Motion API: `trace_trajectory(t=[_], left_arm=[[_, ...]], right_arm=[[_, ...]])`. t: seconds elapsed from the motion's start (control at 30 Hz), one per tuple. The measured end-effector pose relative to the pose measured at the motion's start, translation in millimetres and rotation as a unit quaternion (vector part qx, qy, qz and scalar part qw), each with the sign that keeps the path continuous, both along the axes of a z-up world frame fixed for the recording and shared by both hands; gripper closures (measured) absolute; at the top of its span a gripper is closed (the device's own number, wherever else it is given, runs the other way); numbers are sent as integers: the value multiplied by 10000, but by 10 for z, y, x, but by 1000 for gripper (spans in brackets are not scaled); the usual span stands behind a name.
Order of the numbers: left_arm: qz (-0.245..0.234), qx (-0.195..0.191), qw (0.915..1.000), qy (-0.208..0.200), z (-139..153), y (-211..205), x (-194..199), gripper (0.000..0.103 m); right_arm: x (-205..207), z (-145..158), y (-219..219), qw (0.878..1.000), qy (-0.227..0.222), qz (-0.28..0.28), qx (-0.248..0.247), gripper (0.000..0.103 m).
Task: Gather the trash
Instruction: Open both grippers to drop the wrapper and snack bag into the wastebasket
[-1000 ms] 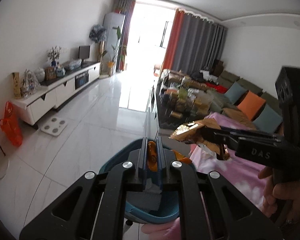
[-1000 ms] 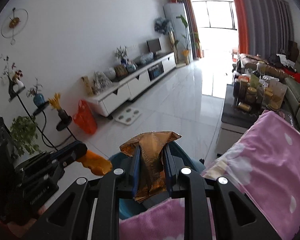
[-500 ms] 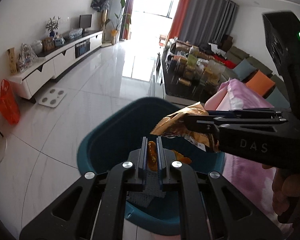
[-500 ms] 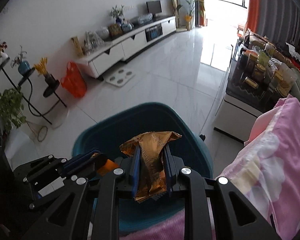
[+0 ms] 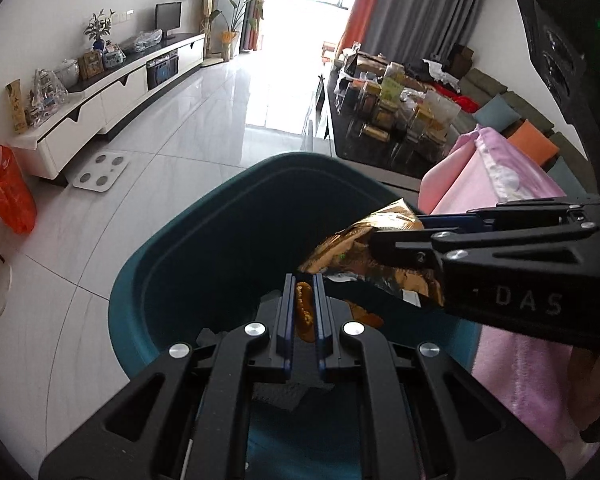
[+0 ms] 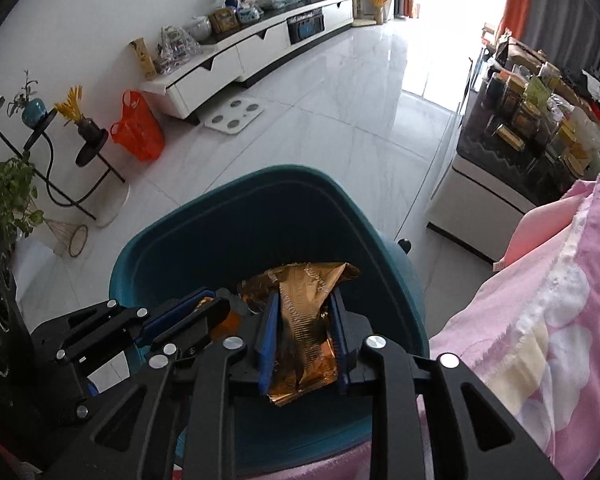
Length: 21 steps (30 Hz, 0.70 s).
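The gold foil wrapper (image 6: 306, 322) sits in the lower middle of the right wrist view, between the blue pads of the right gripper (image 6: 304, 340), whose jaws are opening around it while the foil is not yet free; below and behind it gapes the teal bin (image 6: 204, 240), so the wrapper hangs over the mouth. In the left wrist view the same wrapper (image 5: 364, 256) shows at centre right, and the left gripper (image 5: 302, 312) at lower centre is clamped tight on a small orange scrap (image 5: 304, 314), also above the bin (image 5: 172, 248). The likely trouble: crumpled foil may cling to one pad as the jaws part and stay hanging, or spring sideways and miss the rim towards the pink blanket (image 6: 540, 320) at the right edge. The two tools sit close together over the opening, so the wrapper could catch on the left gripper's fingers on its way down. The orange scrap looks light and might stick to its pads when released. Farther out, white tiled floor (image 6: 340, 100) fills the middle, with an orange plastic bag (image 6: 138, 128) at left, a white scale (image 6: 234, 114) beside a low TV cabinet (image 6: 252, 52), and a crowded dark table (image 6: 532, 132) at upper right; none of these blocks the drop
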<state>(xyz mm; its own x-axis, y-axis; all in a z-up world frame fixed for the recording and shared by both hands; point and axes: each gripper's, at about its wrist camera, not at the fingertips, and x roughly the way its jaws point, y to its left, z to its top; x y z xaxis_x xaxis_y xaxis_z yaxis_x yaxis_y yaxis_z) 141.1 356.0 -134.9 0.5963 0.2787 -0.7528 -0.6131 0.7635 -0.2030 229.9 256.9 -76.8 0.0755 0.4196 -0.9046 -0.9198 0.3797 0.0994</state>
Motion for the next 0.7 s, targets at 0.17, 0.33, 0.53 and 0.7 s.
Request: trace_trajectory(t=[0.17,0.33,0.53,0.7], left_arm=[[1,5,10000,88,-41,-16,66,81],[51,161,9999,6,57,-31,-1,58],[188,405,9988,-206,283,-64,-245,32],[335,785,9955,-407,583,-109,-561,14]], right_arm=[[25,6,4,9999,-85,-50,-38,70],[42,44,-23,9998,-179,-106,44,48],[80,110,-83,9997,-73,-171,181,40],[47,322,-202,9980,-144,-227,579,35]])
